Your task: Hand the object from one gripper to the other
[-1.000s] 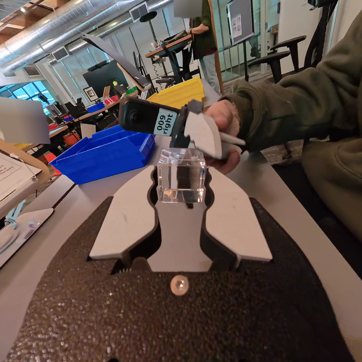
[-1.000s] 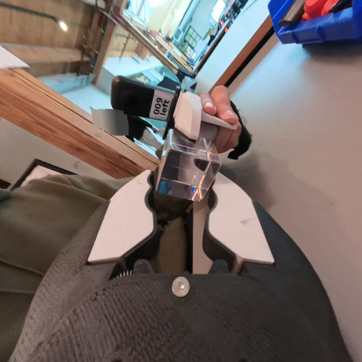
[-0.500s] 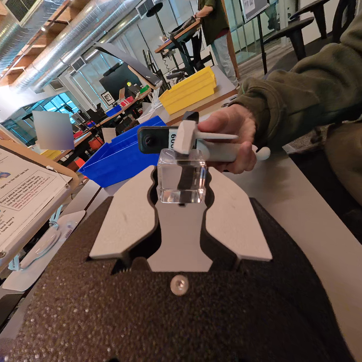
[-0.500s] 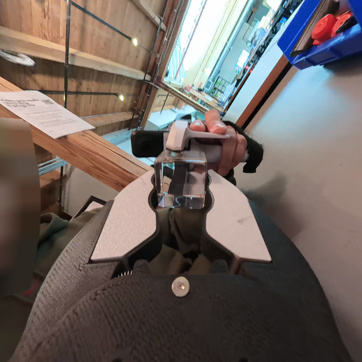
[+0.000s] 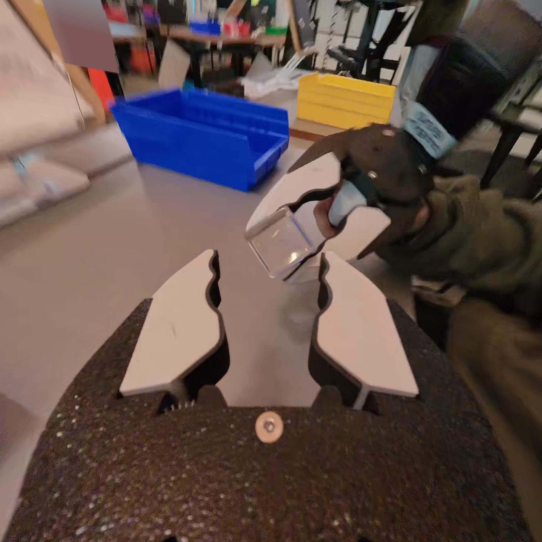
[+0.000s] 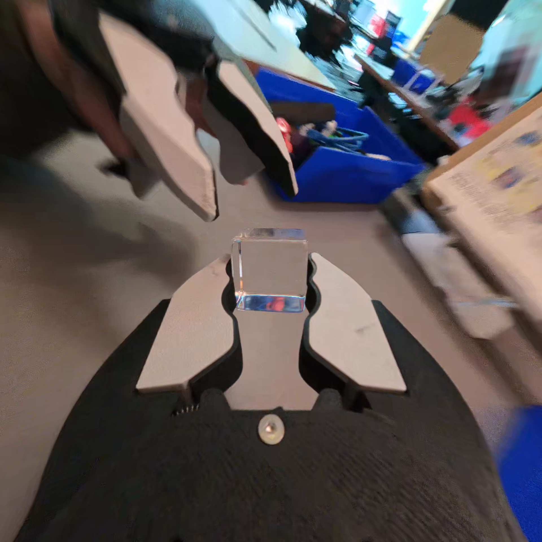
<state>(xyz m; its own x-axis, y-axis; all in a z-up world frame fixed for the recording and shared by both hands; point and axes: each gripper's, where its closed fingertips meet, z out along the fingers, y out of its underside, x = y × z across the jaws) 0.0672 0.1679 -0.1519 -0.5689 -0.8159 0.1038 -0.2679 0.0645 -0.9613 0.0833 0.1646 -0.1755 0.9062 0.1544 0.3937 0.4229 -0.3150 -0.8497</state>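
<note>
A clear cube point(image 6: 269, 269) sits between the fingertips of my right gripper point(image 6: 269, 258), which is shut on it above the grey table point(image 6: 73, 264). In the left wrist view the same cube point(image 5: 280, 245) shows tilted in the right gripper point(image 5: 275, 249), held by a hand in an olive sleeve point(image 5: 484, 234). My left gripper point(image 5: 268, 258) is open and empty, with its tips just short of the cube. In the right wrist view the left gripper point(image 6: 252, 205) hangs open above and behind the cube, apart from it.
A blue bin point(image 5: 202, 137) stands on the table point(image 5: 117, 234) at the back, and a yellow bin point(image 5: 343, 99) stands behind it. In the right wrist view the blue bin point(image 6: 346, 173) holds several items. A board with a printed sheet point(image 6: 498, 176) stands at the right.
My left gripper has opened and let go of the cube. The two grippers have drawn apart, and the cube has stayed in the right gripper. Both views have swung down toward the table.
</note>
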